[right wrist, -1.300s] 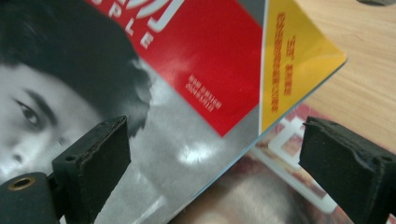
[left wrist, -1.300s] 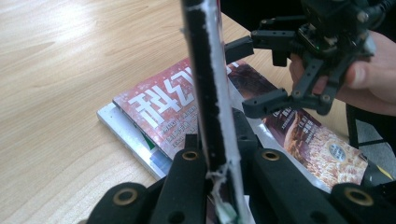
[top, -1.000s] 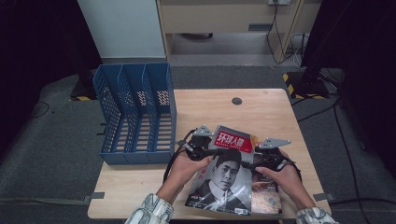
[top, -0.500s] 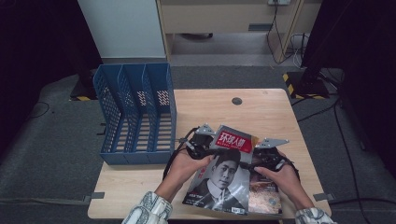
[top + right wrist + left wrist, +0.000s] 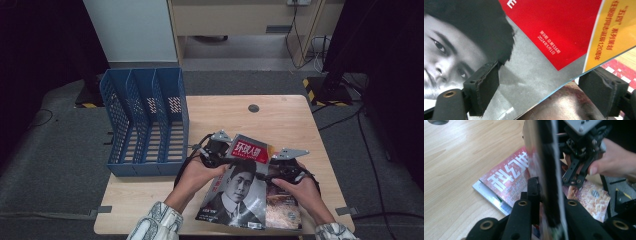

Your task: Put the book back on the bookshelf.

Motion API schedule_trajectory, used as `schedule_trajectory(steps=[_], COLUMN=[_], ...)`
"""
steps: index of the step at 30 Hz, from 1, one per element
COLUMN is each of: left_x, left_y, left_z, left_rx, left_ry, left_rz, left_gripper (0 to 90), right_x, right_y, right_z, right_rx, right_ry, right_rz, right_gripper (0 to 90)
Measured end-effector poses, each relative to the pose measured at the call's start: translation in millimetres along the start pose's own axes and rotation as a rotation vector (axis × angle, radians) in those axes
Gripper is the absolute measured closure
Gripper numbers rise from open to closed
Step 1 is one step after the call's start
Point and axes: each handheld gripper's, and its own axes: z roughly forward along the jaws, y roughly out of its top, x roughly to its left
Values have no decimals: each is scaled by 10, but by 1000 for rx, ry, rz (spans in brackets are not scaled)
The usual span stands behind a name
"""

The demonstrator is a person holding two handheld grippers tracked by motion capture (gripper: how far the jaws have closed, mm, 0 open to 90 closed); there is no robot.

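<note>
high view looks down on the near edge of the table [image 5: 280, 115], where a person's two hands work a portrait magazine [image 5: 237, 192] that is lifted off a small stack. the left gripper [image 5: 212, 150] is clamped on that magazine's left edge; in the left gripper view its jaws pinch the pages edge-on, with the cover [image 5: 549, 170] standing nearly upright between them. the right gripper [image 5: 286, 167] sits at the magazine's right side, and in the right gripper view its jaws stand wide apart, one before the cover [image 5: 529, 62] and one past its edge, not pinching anything. with a single-sided hold, the likely trouble is the limp cover sagging or the pages fanning and sliding out of the left jaws; a bite on only a few sheets could tear them. the free corner could also drag on the red-titled magazine [image 5: 507, 176] lying flat just beneath, or on the glossy one [image 5: 282, 212] under the right hand, and pull them toward the near edge. farther off, at the far left of the table, stands the blue file rack [image 5: 145, 120], three upright slots with slatted walls. all three look empty. a sagging magazine could catch on a divider there.
</note>
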Motion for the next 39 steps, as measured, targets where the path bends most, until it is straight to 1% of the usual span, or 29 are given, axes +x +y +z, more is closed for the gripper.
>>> schedule_trajectory(steps=[2, 3, 6, 8, 9, 10, 11, 13, 16, 18, 22, 25, 27, 29, 32, 35, 37, 39], left_x=[21, 34, 81, 114, 129, 140, 147, 165, 163, 157, 176, 190, 203, 205, 185, 168, 154, 138], left_y=[28, 41, 69, 78, 83, 88, 92, 97, 114, 120, 119, 116, 118, 125, 151, 186, 216, 256], left_z=[-3, 0, 20, 33, 42, 52, 56, 70, 97, 115, 139, 119, 85, 53, 16, -24, -59, -104], left_rx=[2, 5, 17, 21, 26, 32, 41, 47, 54, 56, 63, 66, 56, 46, 53, 56, 54, 47], left_ry=[0, 1, 10, 22, 20, 20, 30, 27, 10, 14, 25, 49, 48, 47, 47, 42, 50, 52], left_rz=[-11, -15, -21, -36, -39, -38, -32, -37, -36, -28, -30, -29, -39, -40, -30, -18, -17, -15], left_gripper=[801, 789, 797, 800, 799, 803, 818, 836, 808, 799, 806, 849, 857, 860, 860, 861, 862, 862], right_x=[11, 17, 19, 22, 24, 26, 26, 25, 27, 39, 37, 35, 26, 27, 14, -37, -88, -131], right_y=[4, 7, 6, 4, 5, 5, 4, 3, 4, 4, 4, 3, 1, 2, 3, -21, -48, -69], right_z=[-4, -6, 0, 0, -2, -3, -1, -1, 7, 12, 14, 13, 14, 8, -22, -80, -134, -188], right_rx=[-5, -13, -10, -6, -8, -9, -7, -4, 0, -1, 6, 8, 13, 14, 2, -9, -14, -31], right_ry=[-3, -6, -5, -7, -7, -6, -3, -2, -1, 0, 6, 6, 5, -1, -14, -29, -38, -46], right_rz=[-7, -19, -20, -20, -23, -26, -28, -27, -34, -41, -44, -34, -25, -24, -19, 4, 20, 47], right_gripper=[204, 211, 213, 215, 218, 222, 222, 223, 226, 228, 229, 229, 226, 201, 180, 175, 173, 170])
